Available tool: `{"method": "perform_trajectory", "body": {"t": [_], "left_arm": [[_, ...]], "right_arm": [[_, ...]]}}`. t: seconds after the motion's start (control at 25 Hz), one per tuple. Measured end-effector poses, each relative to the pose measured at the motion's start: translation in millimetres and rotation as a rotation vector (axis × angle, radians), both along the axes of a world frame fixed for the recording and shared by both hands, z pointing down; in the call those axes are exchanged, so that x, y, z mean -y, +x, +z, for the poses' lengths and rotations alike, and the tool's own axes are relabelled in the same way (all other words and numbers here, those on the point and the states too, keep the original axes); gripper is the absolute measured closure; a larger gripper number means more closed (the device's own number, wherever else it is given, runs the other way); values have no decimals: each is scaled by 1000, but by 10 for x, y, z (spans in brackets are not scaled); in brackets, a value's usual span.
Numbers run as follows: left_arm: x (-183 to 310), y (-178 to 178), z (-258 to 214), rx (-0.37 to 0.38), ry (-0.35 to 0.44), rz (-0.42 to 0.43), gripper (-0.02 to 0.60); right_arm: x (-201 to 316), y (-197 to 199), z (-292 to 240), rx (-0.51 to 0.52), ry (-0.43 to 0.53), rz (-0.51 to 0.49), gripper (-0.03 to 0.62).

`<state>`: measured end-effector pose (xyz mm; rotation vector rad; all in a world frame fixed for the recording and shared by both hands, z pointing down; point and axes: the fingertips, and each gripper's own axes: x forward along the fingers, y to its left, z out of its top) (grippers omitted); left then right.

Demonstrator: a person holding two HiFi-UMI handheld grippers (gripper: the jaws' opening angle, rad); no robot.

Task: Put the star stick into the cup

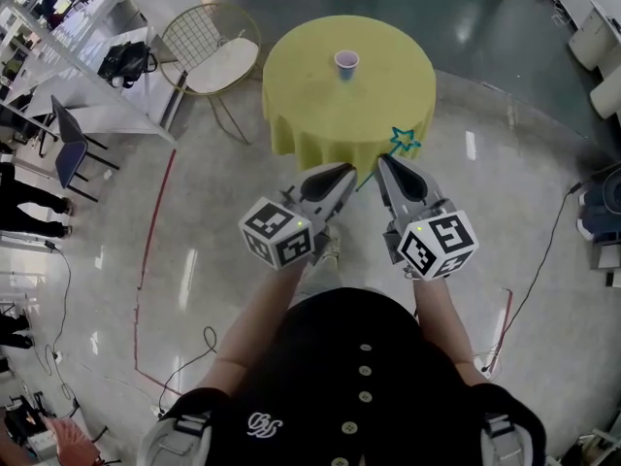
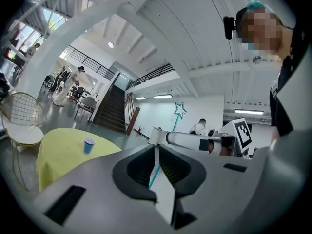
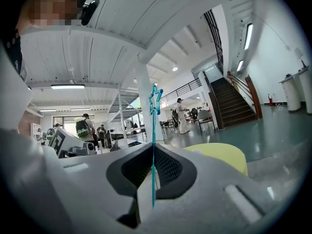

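Note:
A small purple cup [image 1: 346, 62] stands upright on the round yellow table [image 1: 310, 115]; in the left gripper view the cup [image 2: 88, 145] shows far off to the left. The teal star stick [image 1: 404, 141] slants between my two grippers, in front of the table's near edge. My right gripper [image 1: 385, 161] is shut on its shaft, and the star [image 3: 155, 99] stands above those jaws. My left gripper [image 1: 347, 169] meets the stick's lower end; its jaws look shut with the teal shaft [image 2: 153, 174] in the seam. Both grippers hang over the floor, short of the table.
A wire chair [image 1: 209, 51] with a white seat stands left of the table. Desks and other people fill the far left. Cables [image 1: 199, 352] and a red line [image 1: 150, 241] run across the shiny floor. White bins [image 1: 597, 37] stand at the right.

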<state>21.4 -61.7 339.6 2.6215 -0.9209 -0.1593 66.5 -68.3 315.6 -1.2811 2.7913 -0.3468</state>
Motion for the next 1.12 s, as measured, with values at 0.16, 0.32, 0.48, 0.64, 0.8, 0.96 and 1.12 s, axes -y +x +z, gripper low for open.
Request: {"method": "perform_trajectory", "body": {"t": [0.16, 0.32, 0.48, 0.64, 0.8, 0.96, 1.12], "left_arm": [[410, -79, -81, 3, 5, 22, 543], [815, -197, -87, -1, 6, 45, 543], [1147, -322, -56, -12, -6, 62, 543], [1436, -321, -112, -14, -12, 99, 543], [1781, -418, -189, -25, -21, 119, 543], [1867, -384, -113, -26, -31, 120, 543], [1946, -354, -49, -29, -34, 113, 543]], "right_arm": [[385, -86, -49, -1, -3, 15, 585], [792, -213, -49, -15, -3, 29, 585], [1111, -345, -38, -32, -7, 44, 585], [1416, -360, -95, -39, -15, 76, 585], [1761, -447, -196, -49, -20, 101, 585], [1824, -400, -103, -51, -34, 107, 585], [1898, -377, -13, -47, -43, 105, 585]]}}
